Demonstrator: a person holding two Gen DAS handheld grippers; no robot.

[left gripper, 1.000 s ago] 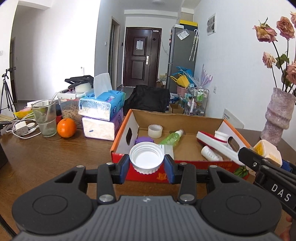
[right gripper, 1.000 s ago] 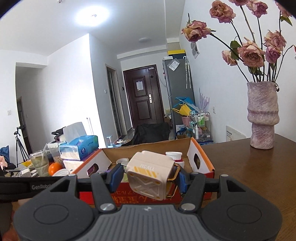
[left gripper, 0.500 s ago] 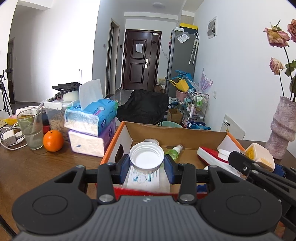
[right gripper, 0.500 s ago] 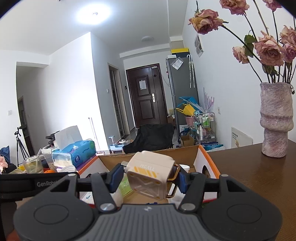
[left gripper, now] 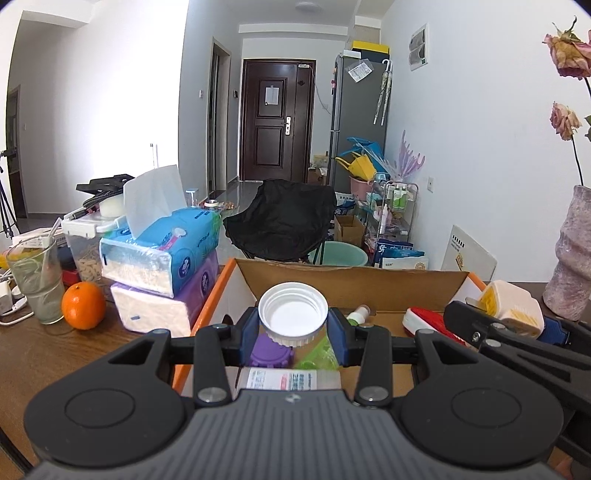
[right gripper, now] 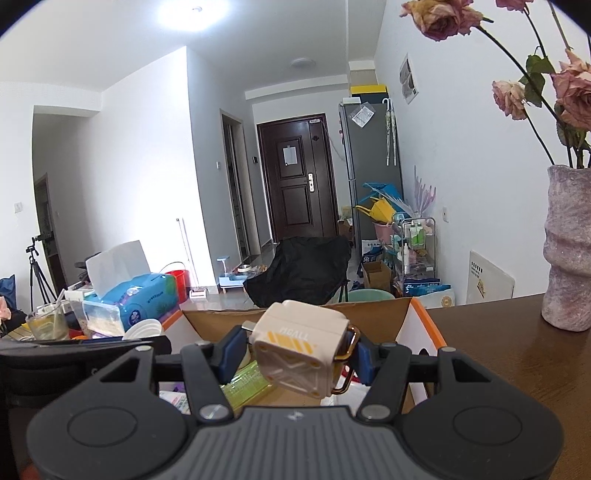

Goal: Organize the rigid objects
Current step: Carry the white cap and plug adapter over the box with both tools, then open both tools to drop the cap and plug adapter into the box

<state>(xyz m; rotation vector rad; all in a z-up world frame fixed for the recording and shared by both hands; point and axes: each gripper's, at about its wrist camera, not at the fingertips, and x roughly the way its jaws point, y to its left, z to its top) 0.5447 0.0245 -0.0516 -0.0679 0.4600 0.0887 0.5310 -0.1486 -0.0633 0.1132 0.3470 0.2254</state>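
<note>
Both views are bright and evenly lit by daylight and ceiling fixtures. In the right wrist view a ceiling lamp [right gripper: 184, 14] blooms into a blown-out white patch, and the left wall [right gripper: 129, 166] is nearly overexposed. In the left wrist view the wall [left gripper: 110, 92] is likewise washed out. Fisheye distortion bows the door frames and walls toward the edges, and dark vignetted corners frame each picture. Shadows on the table [left gripper: 33, 354] are soft. Focus is sharp throughout, with no motion blur; the white cap [left gripper: 293, 312] shows mild glare.
</note>
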